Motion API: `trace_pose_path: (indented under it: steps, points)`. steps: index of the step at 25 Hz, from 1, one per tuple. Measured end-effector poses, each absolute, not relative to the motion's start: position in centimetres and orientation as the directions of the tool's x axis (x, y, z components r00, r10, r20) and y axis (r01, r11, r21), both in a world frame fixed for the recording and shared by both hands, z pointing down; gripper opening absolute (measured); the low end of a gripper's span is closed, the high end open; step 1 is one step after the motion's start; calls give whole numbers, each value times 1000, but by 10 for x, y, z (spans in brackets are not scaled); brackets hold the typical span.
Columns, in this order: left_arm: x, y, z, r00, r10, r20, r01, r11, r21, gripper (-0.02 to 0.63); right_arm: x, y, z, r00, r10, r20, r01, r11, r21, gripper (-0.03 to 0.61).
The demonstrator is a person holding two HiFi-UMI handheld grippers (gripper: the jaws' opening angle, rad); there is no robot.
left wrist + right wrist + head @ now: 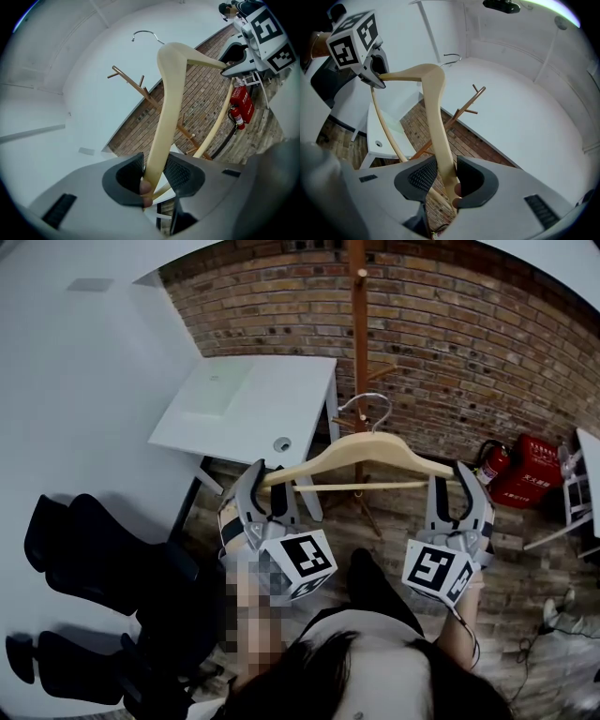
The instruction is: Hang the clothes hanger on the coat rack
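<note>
In front of the coat rack (358, 324), the clothes hanger (361, 451) hangs level in mid-air. The left gripper (262, 486) clamps one end, the right gripper (459, 486) the other.

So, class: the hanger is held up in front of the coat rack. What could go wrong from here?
The left gripper and right gripper each pinch only an end tip of the hanger, so it might twist or slip out.
Its metal hook is small and the coat rack has short pegs, so the hook could miss or catch poorly.
</note>
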State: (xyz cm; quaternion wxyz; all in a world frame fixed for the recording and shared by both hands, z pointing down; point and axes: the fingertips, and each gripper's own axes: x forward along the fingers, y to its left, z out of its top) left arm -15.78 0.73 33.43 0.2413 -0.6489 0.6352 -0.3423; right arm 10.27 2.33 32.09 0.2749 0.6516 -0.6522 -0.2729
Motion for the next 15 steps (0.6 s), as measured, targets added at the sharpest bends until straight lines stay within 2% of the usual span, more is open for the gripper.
trace_pose_path:
  steps: [6,15]
  points:
    - [-153,-20,327,-46,-989,139,-681,-71,-729,127,106,-5,318,-5,-1000,5,-694,7,720,144]
    - [-143,-66,327,-25,-990,138,-645,-89,-759,127,119,-47,316,9,-1000,-7,-705,-12,709,144]
